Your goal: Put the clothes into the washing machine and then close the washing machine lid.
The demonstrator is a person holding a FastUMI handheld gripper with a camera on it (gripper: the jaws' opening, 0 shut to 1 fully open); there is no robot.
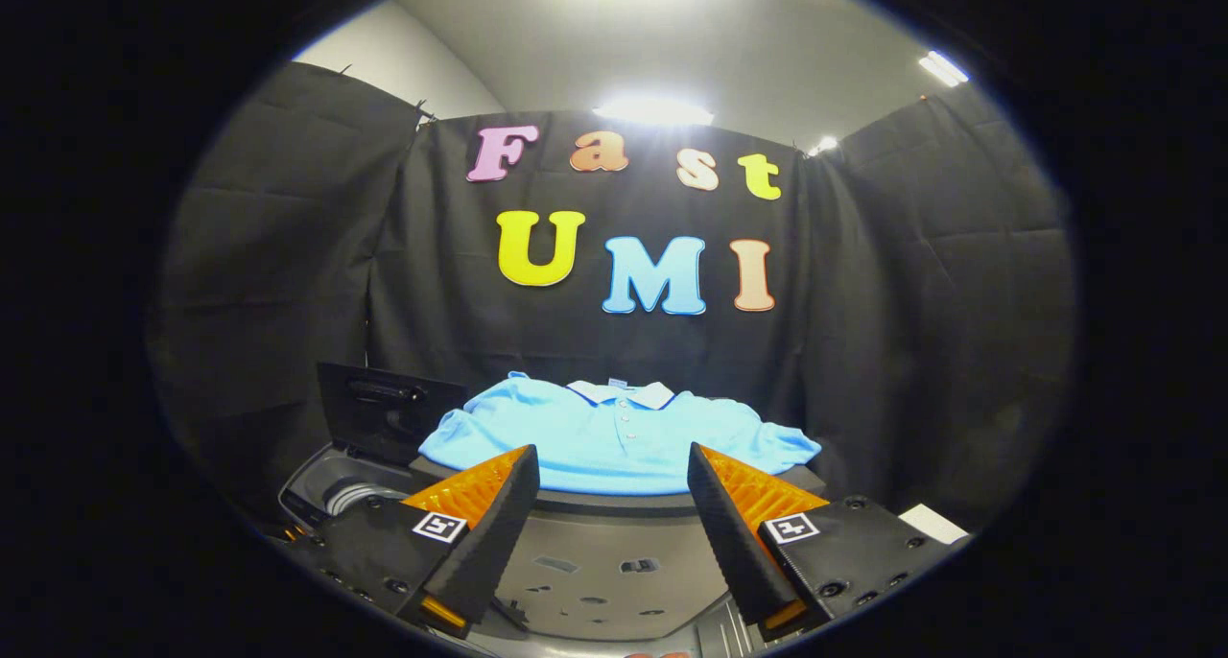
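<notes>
Two orange-and-black fingers (pixel 499 514) of the gripper (pixel 610 490) spread wide apart, nothing pinched between them. Just beyond, light blue polo shirt (pixel 614 437) laid flat on a raised grey surface (pixel 614 505); off left, washing machine (pixel 331 490) with black lid (pixel 384 413) standing up.

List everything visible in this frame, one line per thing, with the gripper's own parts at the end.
polo shirt: 1, light blue with a white collar, spread flat on the dark surface beyond the fingers
dark surface: 1, dark grey, under the shirt
washing machine lid: 1, black, standing open beside the shirt's sleeve
washing machine opening: 1, grey, below the open lid
white item: 1, partly seen, past the shirt's far side
gripper: 1, open, empty
fingers: 2, black pads with orange backs, short of the shirt
</notes>
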